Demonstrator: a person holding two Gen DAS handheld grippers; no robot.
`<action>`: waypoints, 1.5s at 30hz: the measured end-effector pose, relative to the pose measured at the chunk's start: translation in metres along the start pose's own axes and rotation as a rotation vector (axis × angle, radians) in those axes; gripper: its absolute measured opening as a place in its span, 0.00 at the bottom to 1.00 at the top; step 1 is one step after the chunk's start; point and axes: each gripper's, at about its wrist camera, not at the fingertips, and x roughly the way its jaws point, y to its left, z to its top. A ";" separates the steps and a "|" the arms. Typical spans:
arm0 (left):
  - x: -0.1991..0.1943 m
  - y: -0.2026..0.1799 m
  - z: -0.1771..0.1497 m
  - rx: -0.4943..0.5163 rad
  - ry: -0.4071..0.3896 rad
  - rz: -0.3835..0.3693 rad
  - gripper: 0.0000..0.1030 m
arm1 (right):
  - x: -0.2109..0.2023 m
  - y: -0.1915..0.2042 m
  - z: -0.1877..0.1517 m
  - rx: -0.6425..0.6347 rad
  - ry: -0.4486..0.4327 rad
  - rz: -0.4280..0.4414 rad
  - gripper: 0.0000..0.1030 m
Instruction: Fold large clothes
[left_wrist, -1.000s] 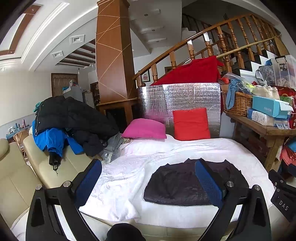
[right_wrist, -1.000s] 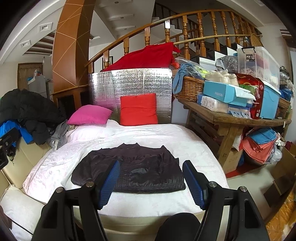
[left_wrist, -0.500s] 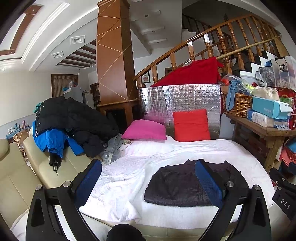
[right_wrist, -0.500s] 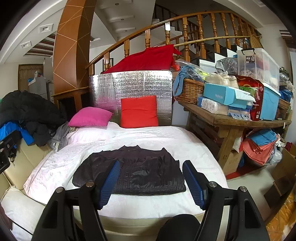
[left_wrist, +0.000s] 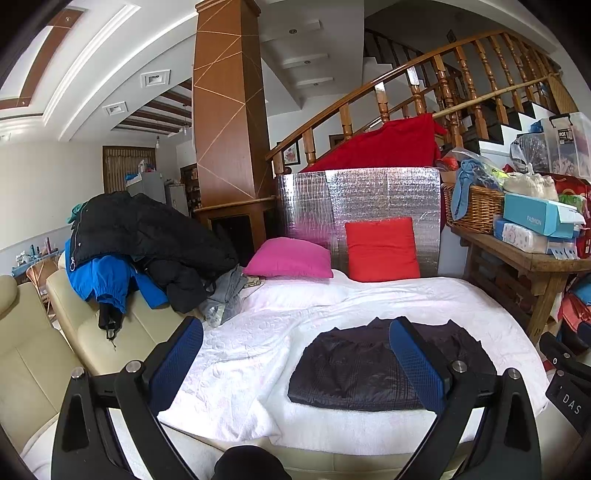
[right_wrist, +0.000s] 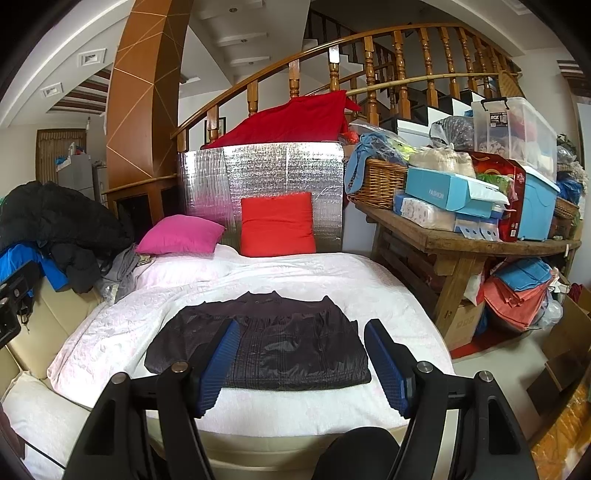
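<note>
Dark jacket (right_wrist: 280, 343): thin cloth with a slight sheen, finely quilted. Bed cover (right_wrist: 110, 332): white matt cloth with an embossed pattern. Panel (right_wrist: 280, 170) at the far end: crinkled reflective foil. Desk (right_wrist: 461, 240) on the right: rough, unvarnished wood. Basket (right_wrist: 376, 181): woven wicker. Hand-held gripper pads (right_wrist: 384, 365): blue ribbed.

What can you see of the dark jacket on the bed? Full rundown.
The dark jacket looks black-purple with a slight sheen and fine quilted stitch lines. It lies flat on the white bedspread, already folded into a wide rectangle, its collar toward the pillows. The near edge is straight, the far edge wavy. Only the bedspread touches it. Both the left gripper and right gripper are open and apart from it.
</note>
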 end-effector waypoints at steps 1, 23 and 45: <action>0.000 0.000 0.000 0.000 0.001 0.000 0.98 | 0.000 0.000 0.000 0.000 0.000 -0.001 0.72; 0.003 0.000 -0.003 -0.006 0.011 0.003 0.98 | 0.001 0.002 -0.001 -0.002 0.004 0.000 0.72; 0.002 0.003 -0.006 -0.008 -0.001 0.012 0.98 | 0.001 0.009 -0.003 -0.007 0.000 0.001 0.72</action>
